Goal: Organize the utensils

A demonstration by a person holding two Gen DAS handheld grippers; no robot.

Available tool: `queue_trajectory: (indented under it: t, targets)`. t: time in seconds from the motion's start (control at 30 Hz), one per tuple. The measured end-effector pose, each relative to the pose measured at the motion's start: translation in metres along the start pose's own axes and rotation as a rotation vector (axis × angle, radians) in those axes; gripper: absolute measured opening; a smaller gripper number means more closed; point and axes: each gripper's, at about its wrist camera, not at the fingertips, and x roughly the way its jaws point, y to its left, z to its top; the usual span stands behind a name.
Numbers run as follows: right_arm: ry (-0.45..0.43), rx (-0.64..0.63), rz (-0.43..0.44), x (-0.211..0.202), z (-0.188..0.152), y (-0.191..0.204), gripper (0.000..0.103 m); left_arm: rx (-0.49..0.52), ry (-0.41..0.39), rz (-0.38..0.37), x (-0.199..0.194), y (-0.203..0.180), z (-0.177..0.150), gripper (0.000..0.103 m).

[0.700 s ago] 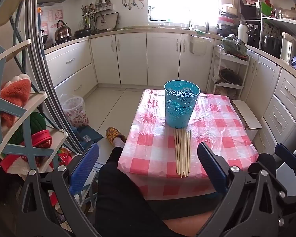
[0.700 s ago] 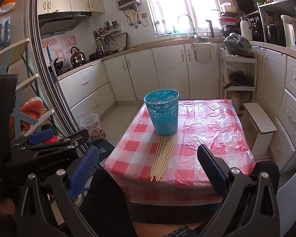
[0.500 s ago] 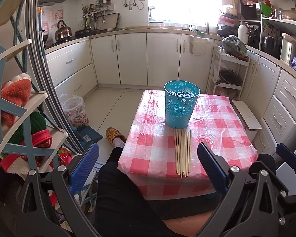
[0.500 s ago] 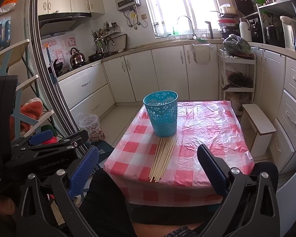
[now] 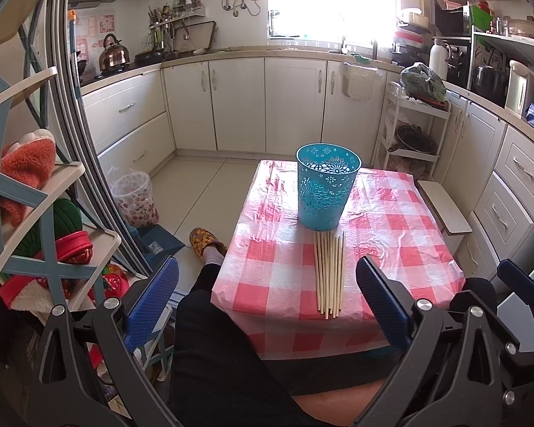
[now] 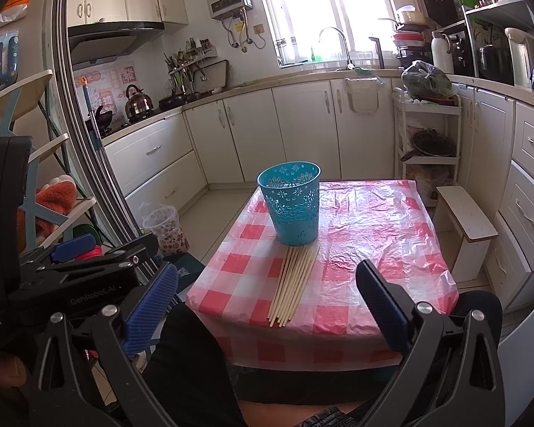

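Jaws wide apart, pale chopsticks (image 5: 328,274) bundled flat, touching blue cup (image 5: 326,192)

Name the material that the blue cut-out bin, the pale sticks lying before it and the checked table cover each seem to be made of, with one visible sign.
Blue cut-out bin: probably moulded plastic, with an even colour and a pierced flower pattern.
Pale thin sticks: likely bamboo or wood, matt and straw-coloured.
Red-and-white checked table cover: seemingly thin plastic sheet, glossy and crinkled with window glare.
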Motion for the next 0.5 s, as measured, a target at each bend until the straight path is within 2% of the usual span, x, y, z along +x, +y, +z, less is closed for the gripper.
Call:
queue_trajectory:
  t: [0.13,0.5]
  targets:
    - [0.002,0.0,0.001,0.0,0.0,0.0,0.096,-0.002,0.005,-0.002,0.001,-0.003,-0.002,0.096]
    - [0.096,0.071,0.017,0.014,-0.001,-0.005,0.096,-0.016,0.024,-0.01,0.01,0.001,-0.003,0.096]
